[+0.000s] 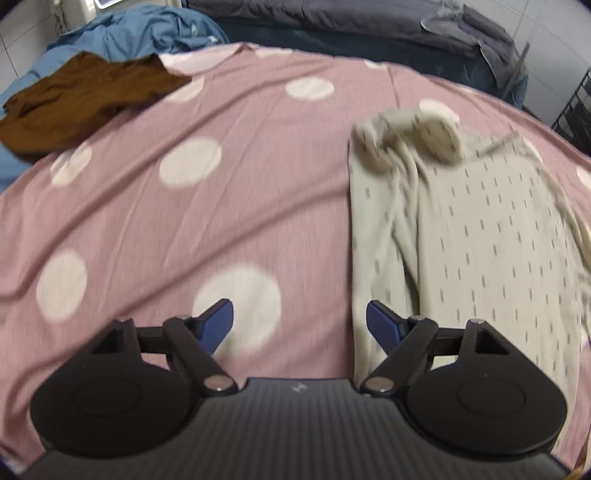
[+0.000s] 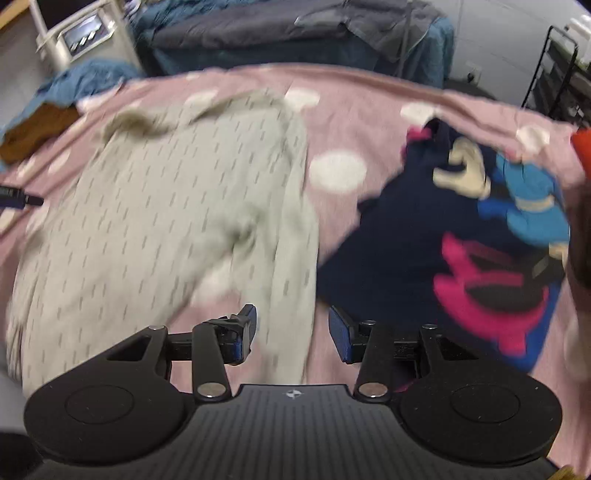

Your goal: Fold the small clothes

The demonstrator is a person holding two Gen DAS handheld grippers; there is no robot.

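A beige garment with small dark dashes (image 1: 472,229) lies spread on the pink polka-dot sheet (image 1: 221,206), with one sleeve folded in. My left gripper (image 1: 300,325) is open and empty, hovering just left of the garment's left edge. In the right wrist view the same garment (image 2: 159,221) fills the left half. My right gripper (image 2: 291,330) is open and empty, its fingers straddling the garment's right edge. The left gripper's tip (image 2: 22,199) shows at the far left.
A brown garment (image 1: 81,99) lies at the far left on blue cloth (image 1: 147,33). A navy garment with a cartoon print (image 2: 480,240) lies at the right. A dark bed (image 2: 295,33) stands behind, and a black wire rack (image 2: 565,74) at the right.
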